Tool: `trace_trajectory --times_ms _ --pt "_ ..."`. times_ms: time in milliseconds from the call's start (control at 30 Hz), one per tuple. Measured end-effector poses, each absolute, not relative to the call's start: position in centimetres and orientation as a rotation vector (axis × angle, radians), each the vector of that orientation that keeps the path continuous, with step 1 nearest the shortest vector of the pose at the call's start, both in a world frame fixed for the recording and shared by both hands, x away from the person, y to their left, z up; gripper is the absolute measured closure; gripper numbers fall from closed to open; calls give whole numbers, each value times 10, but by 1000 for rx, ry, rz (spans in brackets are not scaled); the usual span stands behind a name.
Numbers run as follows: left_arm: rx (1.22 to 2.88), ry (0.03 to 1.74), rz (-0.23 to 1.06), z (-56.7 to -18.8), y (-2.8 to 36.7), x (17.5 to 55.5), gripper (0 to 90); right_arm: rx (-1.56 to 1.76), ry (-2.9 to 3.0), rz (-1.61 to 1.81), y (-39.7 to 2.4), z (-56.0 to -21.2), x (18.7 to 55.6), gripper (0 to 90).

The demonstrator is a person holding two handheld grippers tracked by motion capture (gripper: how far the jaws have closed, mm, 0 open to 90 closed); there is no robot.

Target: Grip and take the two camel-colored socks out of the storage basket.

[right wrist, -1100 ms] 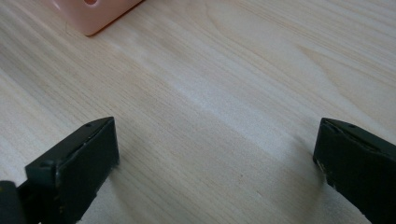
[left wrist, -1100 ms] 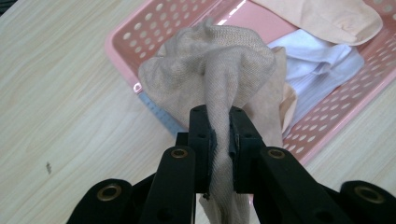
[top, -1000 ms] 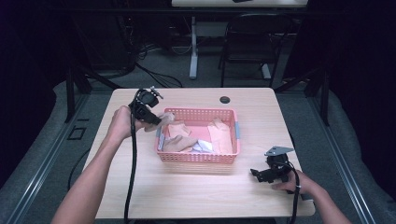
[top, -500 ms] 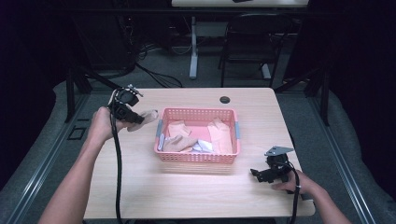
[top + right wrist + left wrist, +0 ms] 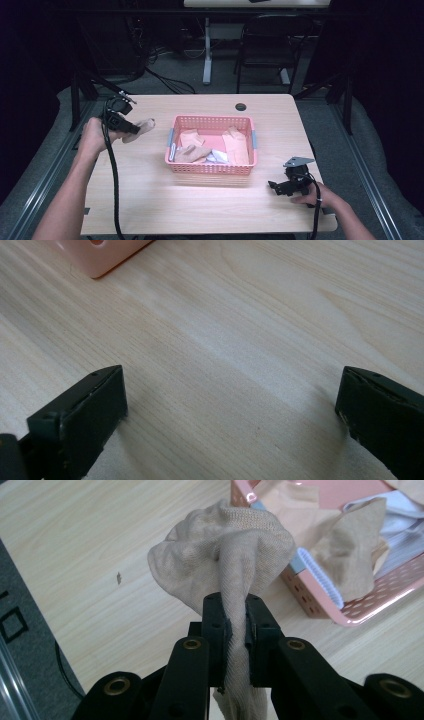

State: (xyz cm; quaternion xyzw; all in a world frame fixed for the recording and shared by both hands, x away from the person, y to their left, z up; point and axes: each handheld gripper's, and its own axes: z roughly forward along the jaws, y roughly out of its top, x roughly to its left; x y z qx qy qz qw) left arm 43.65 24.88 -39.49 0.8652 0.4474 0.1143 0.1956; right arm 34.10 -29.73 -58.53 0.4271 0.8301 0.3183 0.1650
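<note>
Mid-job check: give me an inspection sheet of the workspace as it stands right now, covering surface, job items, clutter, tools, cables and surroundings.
Surface: light wooden table, round cable hole near the far edge.
Job's things: pink basket mid-table holding beige socks and a white cloth item; one beige sock is out of the basket, held above the table to its left.
Clutter: nothing seen.
Tools: left tool shut on that sock; right tool open, low over bare wood near the table's front right.
Cables: a black cable trails from the left tool across the table toward the person.
Surroundings: dark room, chair and cables on the floor beyond the table.
</note>
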Motion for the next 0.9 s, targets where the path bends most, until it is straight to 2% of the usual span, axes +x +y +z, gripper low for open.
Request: trace_trajectory --times_ms 433,900 --pt "2401 1411 247 -430 291 435 813 1216 2365 908 -297 -585 341 0" --pt "2390 1568 98 -504 311 439 810 1216 2364 908 -297 -585 341 0"
